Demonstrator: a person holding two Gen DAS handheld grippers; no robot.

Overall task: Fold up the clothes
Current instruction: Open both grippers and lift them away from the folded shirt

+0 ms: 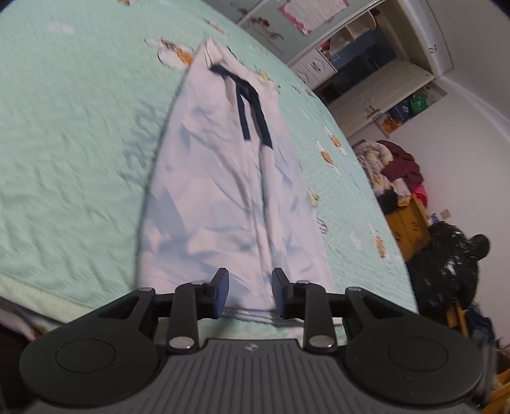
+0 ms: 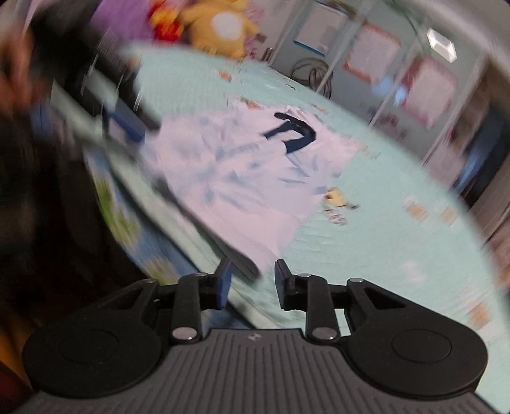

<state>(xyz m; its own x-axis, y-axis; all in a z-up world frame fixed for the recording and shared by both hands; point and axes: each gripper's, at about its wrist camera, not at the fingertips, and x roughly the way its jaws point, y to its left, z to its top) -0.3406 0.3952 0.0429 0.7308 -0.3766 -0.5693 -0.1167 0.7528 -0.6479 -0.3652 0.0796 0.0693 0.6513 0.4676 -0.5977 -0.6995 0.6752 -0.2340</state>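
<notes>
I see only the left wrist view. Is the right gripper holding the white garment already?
Observer: No. The right gripper is open, at the near corner of the white garment, gripping nothing.
Operator: What is beyond the far side of the bed?
Observer: A yellow plush toy sits there.
Operator: Is the picture sharp?
Observer: No, the right wrist view is blurred.

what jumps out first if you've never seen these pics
A pale garment lies spread lengthwise on the mint-green bedspread, with a dark navy tie across its far end. The open left gripper sits at its near hem. In the blurred right view, a yellow plush toy sits beyond the bed.
</notes>
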